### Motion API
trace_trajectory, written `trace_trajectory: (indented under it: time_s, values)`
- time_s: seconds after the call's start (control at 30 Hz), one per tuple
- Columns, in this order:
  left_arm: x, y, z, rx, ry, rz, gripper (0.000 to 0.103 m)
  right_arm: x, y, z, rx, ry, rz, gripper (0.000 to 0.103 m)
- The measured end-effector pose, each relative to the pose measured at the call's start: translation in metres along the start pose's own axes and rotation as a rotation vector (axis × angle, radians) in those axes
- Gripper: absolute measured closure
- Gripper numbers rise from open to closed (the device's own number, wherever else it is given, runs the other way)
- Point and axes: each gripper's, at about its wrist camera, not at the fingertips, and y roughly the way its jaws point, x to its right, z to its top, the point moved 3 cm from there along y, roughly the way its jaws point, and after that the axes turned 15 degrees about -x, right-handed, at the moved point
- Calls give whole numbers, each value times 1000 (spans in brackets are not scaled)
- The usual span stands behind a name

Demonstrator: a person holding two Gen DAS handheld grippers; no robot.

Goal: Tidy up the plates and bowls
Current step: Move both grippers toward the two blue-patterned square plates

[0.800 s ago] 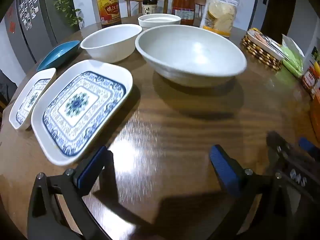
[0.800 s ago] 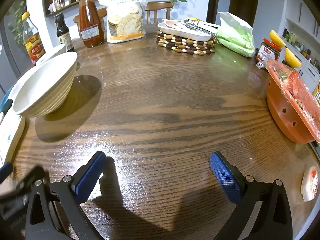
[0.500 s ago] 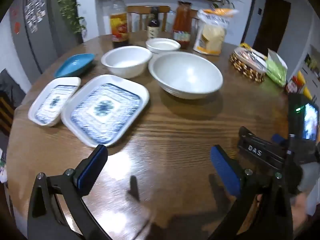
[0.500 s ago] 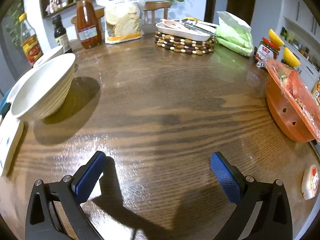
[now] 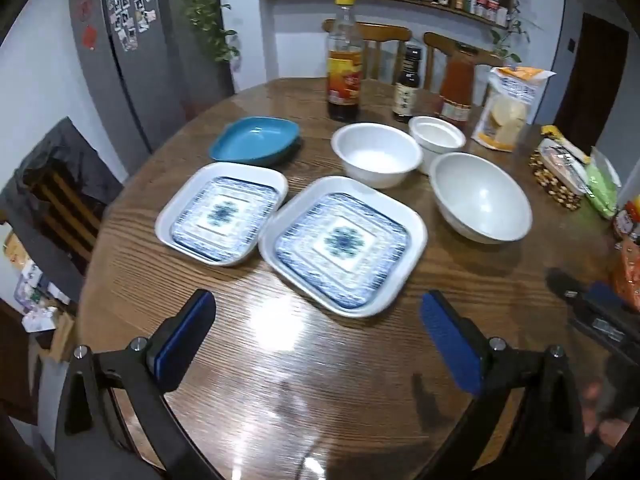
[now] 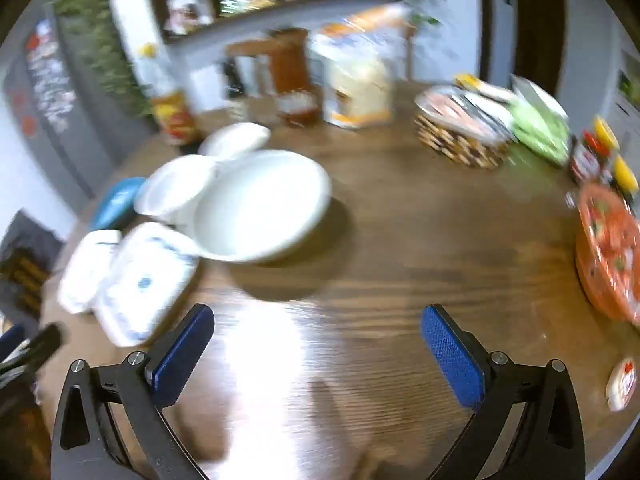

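On the round wooden table lie a large square blue-patterned plate (image 5: 343, 244), a smaller matching plate (image 5: 222, 213), a teal dish (image 5: 255, 141), a large white bowl (image 5: 481, 196), a medium white bowl (image 5: 376, 153) and a small white bowl (image 5: 437, 136). My left gripper (image 5: 316, 344) is open and empty, raised near the table's front edge, short of the large plate. My right gripper (image 6: 318, 354) is open and empty above bare wood. The right wrist view is blurred; it shows the large bowl (image 6: 260, 204) and the large plate (image 6: 146, 280) to the left.
Bottles (image 5: 345, 60), a flour bag (image 5: 508, 108), a beaded trivet with a tray (image 5: 560, 172) and a green bag stand at the back and right. An orange covered dish (image 6: 612, 252) sits at the right edge. The right gripper shows in the left view (image 5: 596, 304).
Both grippers have risen and pulled back from the table, so more of the dishes show. The right gripper has swung left and its view is now blurred. Both stay open.
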Motion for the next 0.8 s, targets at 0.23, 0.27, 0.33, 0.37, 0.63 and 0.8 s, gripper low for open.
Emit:
trace_trajectory:
  time_s: [0.23,0.27,0.33,0.37,0.63,0.8]
  values:
    - [-25,-10,17,19,-3,27,0,-56,-29,3,18,-140,33,0]
    - [-26,-10,18,19,-1,25,0,-61,-30,3,20,-152,39,0]
    - [-29,-10,21,19,1,13,0,-69,-31,4,17,-161,35,0]
    - [-30,-10,22,18,0,6,0,-72,-29,5,14,-164,38,0]
    - [-42,1,24,-9,13,6,0,-87,-24,4,-3,-145,27,0]
    - [-46,6,25,-19,29,3,0,-92,-20,2,-6,-131,-4,0]
